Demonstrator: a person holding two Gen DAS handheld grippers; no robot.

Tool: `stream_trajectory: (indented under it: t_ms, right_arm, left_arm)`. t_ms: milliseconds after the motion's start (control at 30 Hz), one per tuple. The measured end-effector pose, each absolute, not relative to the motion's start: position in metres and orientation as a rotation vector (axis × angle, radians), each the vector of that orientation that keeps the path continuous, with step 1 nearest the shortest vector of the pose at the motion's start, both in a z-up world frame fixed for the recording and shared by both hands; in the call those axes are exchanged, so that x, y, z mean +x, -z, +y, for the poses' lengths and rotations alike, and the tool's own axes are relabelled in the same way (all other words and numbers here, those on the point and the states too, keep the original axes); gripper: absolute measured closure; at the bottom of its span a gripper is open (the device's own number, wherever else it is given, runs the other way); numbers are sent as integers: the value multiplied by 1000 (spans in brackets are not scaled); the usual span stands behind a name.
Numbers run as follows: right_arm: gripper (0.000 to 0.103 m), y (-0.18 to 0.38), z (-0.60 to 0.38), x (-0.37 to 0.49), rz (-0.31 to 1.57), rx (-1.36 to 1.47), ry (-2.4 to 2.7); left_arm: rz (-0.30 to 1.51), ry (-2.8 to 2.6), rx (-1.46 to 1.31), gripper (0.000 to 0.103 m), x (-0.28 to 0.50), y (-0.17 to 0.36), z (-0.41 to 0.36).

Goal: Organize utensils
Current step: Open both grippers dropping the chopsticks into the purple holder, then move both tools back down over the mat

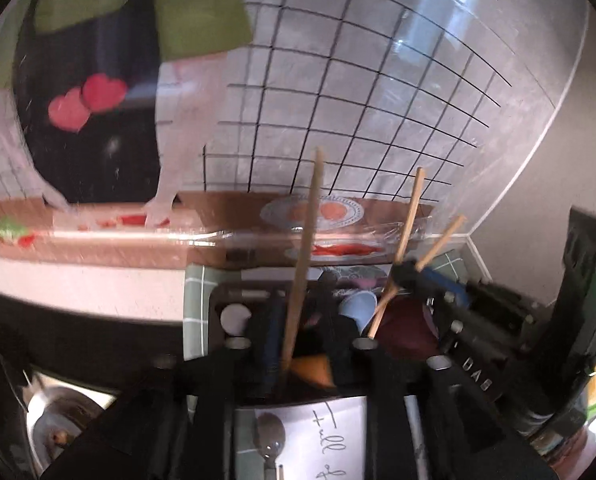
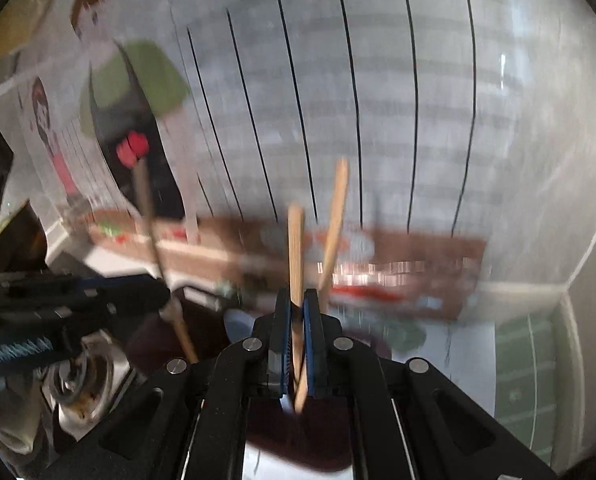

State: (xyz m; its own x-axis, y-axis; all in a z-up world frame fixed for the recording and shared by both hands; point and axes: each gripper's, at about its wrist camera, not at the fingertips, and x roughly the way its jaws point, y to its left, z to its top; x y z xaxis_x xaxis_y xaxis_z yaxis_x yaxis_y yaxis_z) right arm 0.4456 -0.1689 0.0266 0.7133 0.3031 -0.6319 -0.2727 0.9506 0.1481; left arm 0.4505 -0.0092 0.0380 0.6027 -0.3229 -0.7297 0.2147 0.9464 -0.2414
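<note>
My left gripper is shut on a single wooden chopstick that stands nearly upright between its fingers. My right gripper is shut on two wooden chopsticks that cross in a V above the blue pads. The right gripper also shows in the left wrist view with its two chopsticks, to the right of mine. The left gripper and its chopstick show at the left of the right wrist view. Both views are blurred.
Below lie a black organizer tray, a light blue spoon, a dark maroon bowl and a metal spoon on a handwritten card. A steel sink drain is at lower left. A tiled wall with posters stands close behind.
</note>
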Motion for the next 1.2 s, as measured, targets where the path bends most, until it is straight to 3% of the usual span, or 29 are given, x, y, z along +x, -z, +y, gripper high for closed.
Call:
stream_trajectory:
  t_ms: [100,167,300,433,567,667,867,1200]
  right_arm:
    - [70,-29,-174,433,711,22,-292]
    - [66,-37,-177,417,687,-7,-277]
    - [37,-46,-185,390,664,-23,-248]
    - [36,-43,-189,357,703,-70,-234]
    - [22,-28,-189,325,767,-113,-217]
    - [19,-11,-191,306,826,-123,-212]
    - [18,29,-182,278,958,-136,-218]
    - [16,49,-165,248,980,-219,-192]
  left_arm:
    - [848,285,-118,55,440,-39,-5]
    - [844,278,-115,51,431,-42,-2]
    - [827,249,-97,41,404,-44,4]
    - [839,229,-81,33,367,-40,13]
    - [871,217,-75,29,336,-26,18]
    - [926,233,-47,28,317,-6,11]
    - [1011,267,-9,28,289,28,-9]
    - [1062,252,-28,28,271,56,-7]
